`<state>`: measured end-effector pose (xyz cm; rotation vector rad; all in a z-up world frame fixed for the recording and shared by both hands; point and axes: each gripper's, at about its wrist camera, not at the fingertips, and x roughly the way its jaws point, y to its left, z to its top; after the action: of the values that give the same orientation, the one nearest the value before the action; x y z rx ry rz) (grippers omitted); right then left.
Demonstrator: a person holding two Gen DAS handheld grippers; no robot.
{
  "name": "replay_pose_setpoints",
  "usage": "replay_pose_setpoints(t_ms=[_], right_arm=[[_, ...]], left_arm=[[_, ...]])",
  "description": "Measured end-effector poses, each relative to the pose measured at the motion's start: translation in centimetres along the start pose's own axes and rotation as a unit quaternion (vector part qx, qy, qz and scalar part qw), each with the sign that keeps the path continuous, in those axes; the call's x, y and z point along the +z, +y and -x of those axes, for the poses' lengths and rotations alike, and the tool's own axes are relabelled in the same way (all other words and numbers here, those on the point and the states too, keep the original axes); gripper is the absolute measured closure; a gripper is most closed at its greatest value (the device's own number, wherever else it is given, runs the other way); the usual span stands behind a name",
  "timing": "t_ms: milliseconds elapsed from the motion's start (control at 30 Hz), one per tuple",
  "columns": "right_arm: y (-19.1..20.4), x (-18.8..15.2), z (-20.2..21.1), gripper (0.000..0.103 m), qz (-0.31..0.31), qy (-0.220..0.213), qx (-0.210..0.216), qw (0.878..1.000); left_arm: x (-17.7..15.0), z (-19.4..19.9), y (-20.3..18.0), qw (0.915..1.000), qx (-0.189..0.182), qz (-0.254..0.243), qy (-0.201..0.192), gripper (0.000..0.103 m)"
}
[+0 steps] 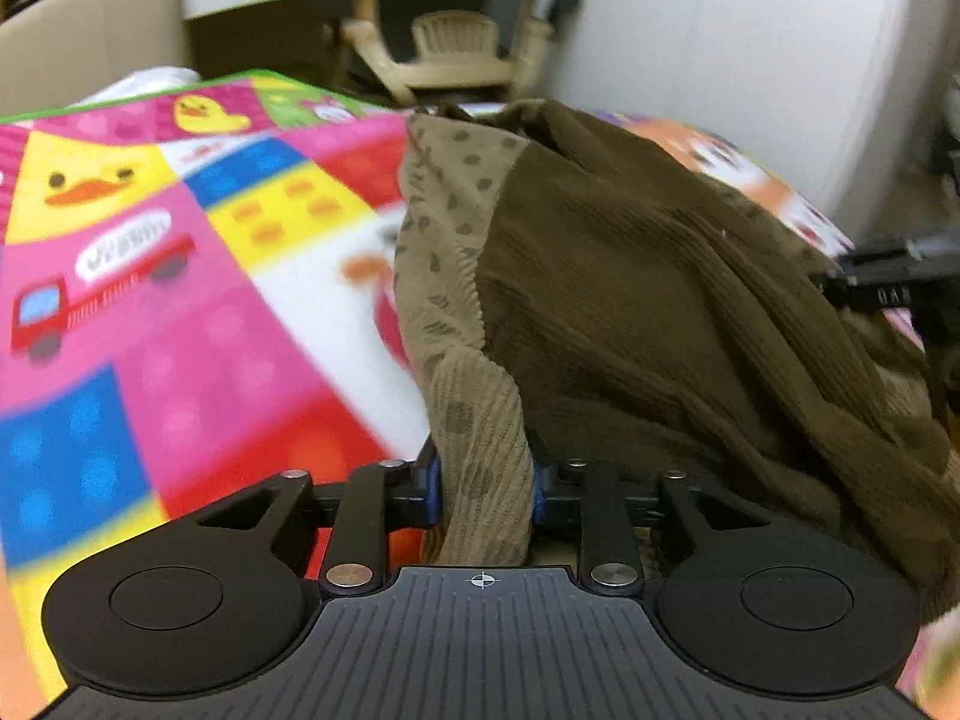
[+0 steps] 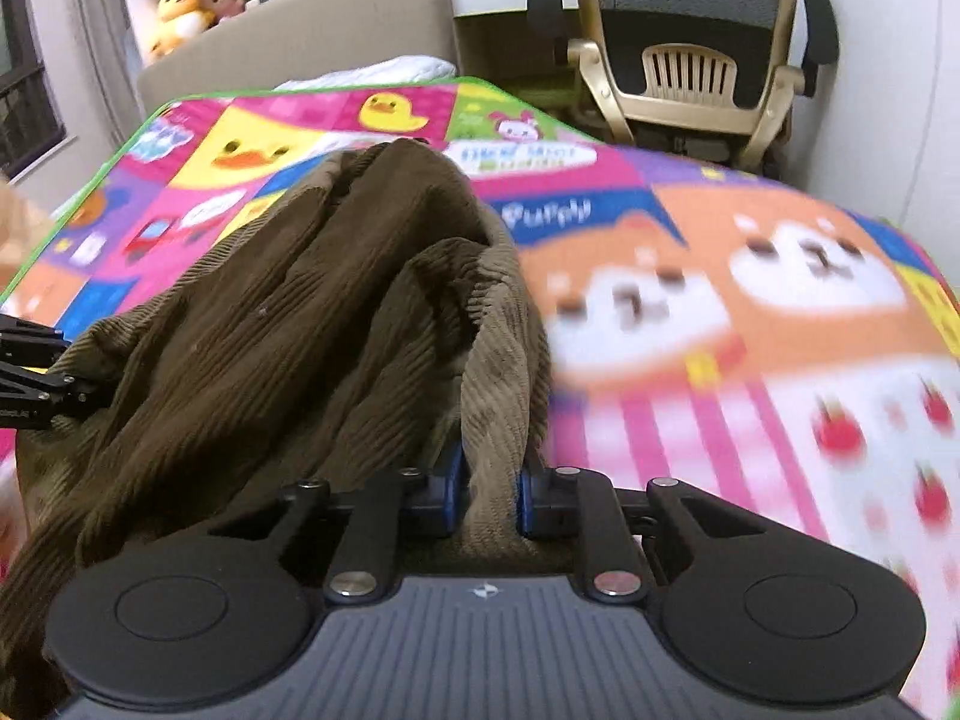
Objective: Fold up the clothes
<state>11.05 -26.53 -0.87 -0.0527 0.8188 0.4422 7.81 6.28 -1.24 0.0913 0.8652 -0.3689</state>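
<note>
A dark brown corduroy garment point(image 1: 630, 300) with a lighter dotted lining point(image 1: 444, 228) lies bunched on a colourful cartoon play mat point(image 1: 180, 300). My left gripper point(image 1: 485, 480) is shut on a fold of the dotted lining at the garment's left edge. My right gripper point(image 2: 489, 492) is shut on a fold of the corduroy garment point(image 2: 270, 330) at its right edge. Each gripper shows at the edge of the other's view: the right gripper point(image 1: 888, 282) and the left gripper point(image 2: 30, 372). The cloth hangs between them, slightly lifted off the mat point(image 2: 720, 330).
A beige chair point(image 2: 690, 78) and a white wall point(image 1: 750, 60) stand beyond the mat's far edge. A beige headboard point(image 2: 300, 30) with plush toys point(image 2: 180, 12) is at the far left, with white bedding point(image 2: 384, 69) beside it.
</note>
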Motion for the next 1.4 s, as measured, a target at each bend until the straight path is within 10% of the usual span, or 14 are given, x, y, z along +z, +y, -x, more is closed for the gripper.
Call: replay_pose_setpoints(t_ms=[133, 267, 433, 500, 567, 667, 933, 1233, 1400], right_arm=[[-0.7, -2.3, 3.8, 0.066, -0.013, -0.006, -0.015, 1.000], [-1.8, -1.6, 6.5, 0.036, -0.056, -0.071, -0.029, 0.995], [-1.9, -0.3, 6.6, 0.008, -0.110, -0.113, 0.019, 0.987], [-1.7, -0.2, 5.8, 0.004, -0.132, -0.111, 0.046, 0.984], [-1.5, -0.4, 4.6, 0.000, -0.153, -0.100, 0.068, 0.981], [-1.2, -1.1, 2.6, 0.000, -0.179, -0.065, 0.088, 0.978], [-1.2, -2.6, 1.3, 0.000, -0.226, -0.031, 0.092, 0.969], [3.2, -2.0, 4.1, 0.000, -0.080, -0.033, 0.078, 0.993], [6.4, -2.0, 5.9, 0.000, -0.001, -0.051, 0.079, 0.996]], left_arm=[[-0.6, 4.7, -1.0, 0.9990, 0.000, 0.000, -0.044, 0.042], [0.7, 8.2, -2.1, 0.9921, -0.078, 0.023, -0.095, 0.012], [0.0, 4.5, -5.8, 0.9836, -0.176, 0.035, -0.013, 0.009], [-0.6, 2.6, -7.3, 0.9834, -0.179, 0.022, 0.021, 0.017], [-0.8, 1.4, -8.0, 0.9868, -0.158, 0.005, 0.034, 0.056], [-0.5, 1.1, -7.7, 0.9901, -0.137, 0.004, 0.028, 0.079], [-0.2, 1.3, -7.0, 0.9913, -0.131, 0.012, 0.008, 0.084], [0.7, 3.0, -4.9, 0.9916, -0.117, 0.038, -0.039, 0.099], [3.8, 8.0, 3.3, 0.9791, 0.015, 0.118, -0.165, 0.102]])
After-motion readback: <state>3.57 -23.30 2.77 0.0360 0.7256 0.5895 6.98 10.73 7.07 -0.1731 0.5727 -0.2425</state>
